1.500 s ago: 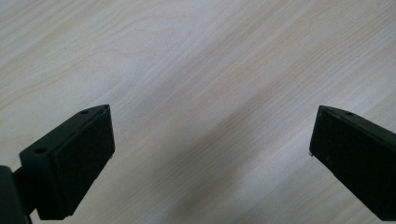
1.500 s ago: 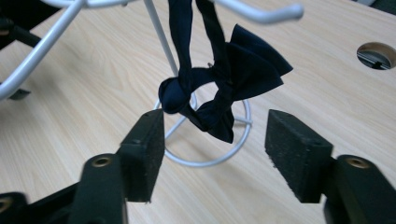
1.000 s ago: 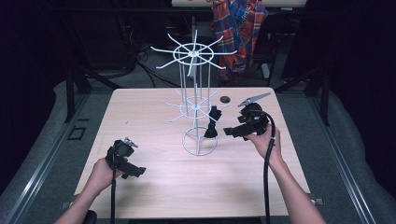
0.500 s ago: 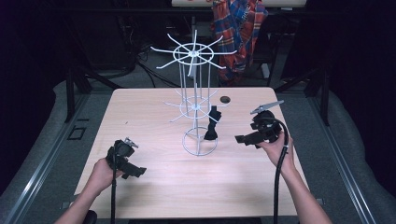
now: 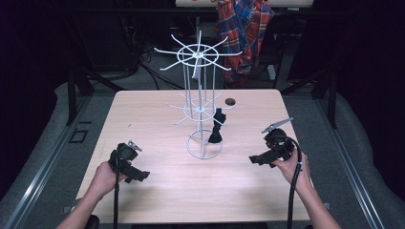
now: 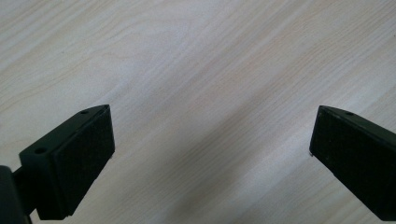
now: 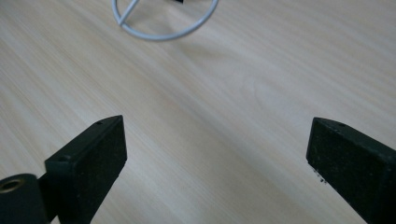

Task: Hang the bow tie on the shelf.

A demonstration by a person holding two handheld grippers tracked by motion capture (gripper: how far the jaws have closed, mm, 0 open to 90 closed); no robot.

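Distance and direction matter most here: the black item (image 5: 216, 128) hanging on the white wire rack (image 5: 199, 107) lies forward and to the left of my right tongs (image 5: 255, 159), and well across the worktop (image 5: 157, 191) from my left tongs (image 5: 135, 175). The black piece hangs from a lower spoke of the rack, just right of the central post, its long axis roughly vertical and its lower end close above the rack's round base ring (image 7: 163, 23); what exactly it is I cannot make out. My right tongs sit near the worktop's right edge, pointed leftward toward the rack, jaws spread wide with nothing between them. In the right gripper view bare wood lies between the two black pads (image 7: 95, 161), and the base ring shows at the top, so the rack is ahead of that hand and a little off to its left. My left tongs rest at the front left, also spread wide and empty, and the left gripper view looks down on plain wood grain between the pads (image 6: 79, 156). I judge the right hand the nearer one by a clear margin, so any reach for the hanging piece falls to it, moving forward and left and rising to the spoke's height. A small dark disc (image 5: 230, 101) lies on the worktop behind the rack, apart from both hands.
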